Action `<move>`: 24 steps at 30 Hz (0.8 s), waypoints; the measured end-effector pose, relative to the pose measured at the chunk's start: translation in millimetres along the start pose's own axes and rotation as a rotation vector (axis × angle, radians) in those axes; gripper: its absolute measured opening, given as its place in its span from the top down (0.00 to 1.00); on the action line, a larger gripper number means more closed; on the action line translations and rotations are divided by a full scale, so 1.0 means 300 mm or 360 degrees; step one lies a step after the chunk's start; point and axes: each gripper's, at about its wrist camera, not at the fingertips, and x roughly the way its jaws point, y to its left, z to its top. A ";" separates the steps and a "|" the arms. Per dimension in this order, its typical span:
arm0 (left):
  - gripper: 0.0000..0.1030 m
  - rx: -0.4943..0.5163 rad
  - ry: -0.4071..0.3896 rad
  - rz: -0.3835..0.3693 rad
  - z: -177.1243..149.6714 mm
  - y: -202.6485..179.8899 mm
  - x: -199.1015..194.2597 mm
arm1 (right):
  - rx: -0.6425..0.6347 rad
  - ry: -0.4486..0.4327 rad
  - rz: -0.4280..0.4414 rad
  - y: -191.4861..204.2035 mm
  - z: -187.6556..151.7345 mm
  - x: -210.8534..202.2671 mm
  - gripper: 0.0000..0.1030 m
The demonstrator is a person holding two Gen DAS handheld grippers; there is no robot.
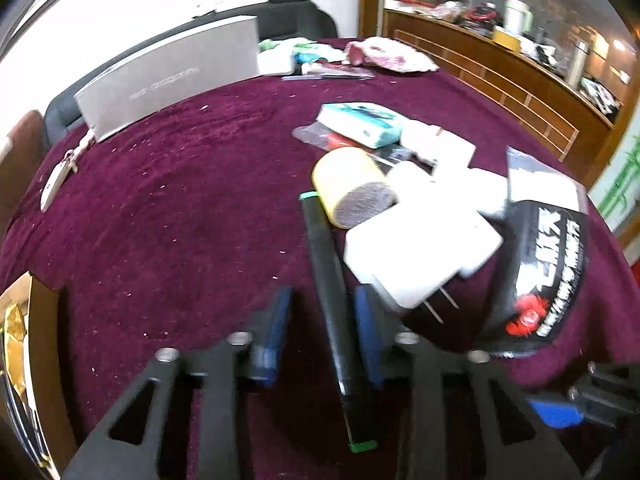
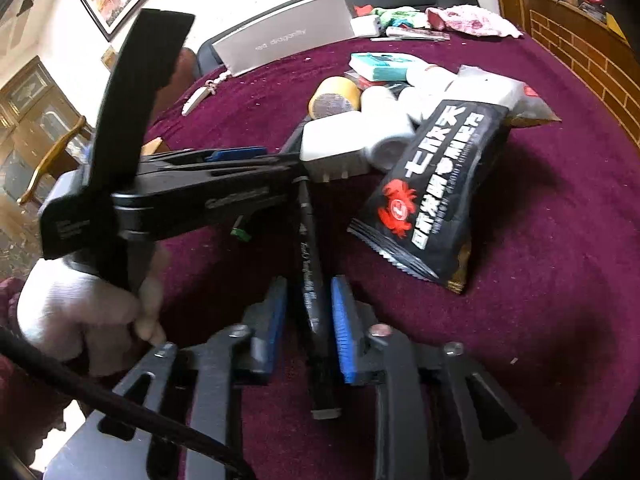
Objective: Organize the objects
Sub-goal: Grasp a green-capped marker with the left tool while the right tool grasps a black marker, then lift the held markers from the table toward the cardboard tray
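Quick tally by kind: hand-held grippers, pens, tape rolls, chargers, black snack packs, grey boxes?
Hand-held grippers: 2 (left hand-held gripper, right hand-held gripper)
Pens: 2 (green-capped pen, scripted pen)
Tape roll: 1
Charger: 1
Black snack pack: 1
Grey box: 1
Total: 8

Both tongs tilt down toward the table: the left tongs [image 2: 294,168], gripped by a white-gloved hand [image 2: 80,308], reach across from the side, while the right tongs [image 2: 308,316] stand with jaws parted
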 end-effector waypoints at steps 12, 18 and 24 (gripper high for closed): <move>0.89 -0.0180 0.0079 -0.0084 -0.224 0.191 -0.177 | -0.0167 0.0060 -0.0235 0.087 0.024 0.041 0.61; 0.77 -0.0102 0.0033 0.0015 -0.233 0.143 -0.174 | -0.0229 0.0083 -0.0378 0.117 0.049 0.080 0.65; 0.51 -0.0081 -0.0061 0.0037 -0.230 0.103 -0.152 | -0.0242 0.0072 -0.0453 0.122 0.046 0.086 0.71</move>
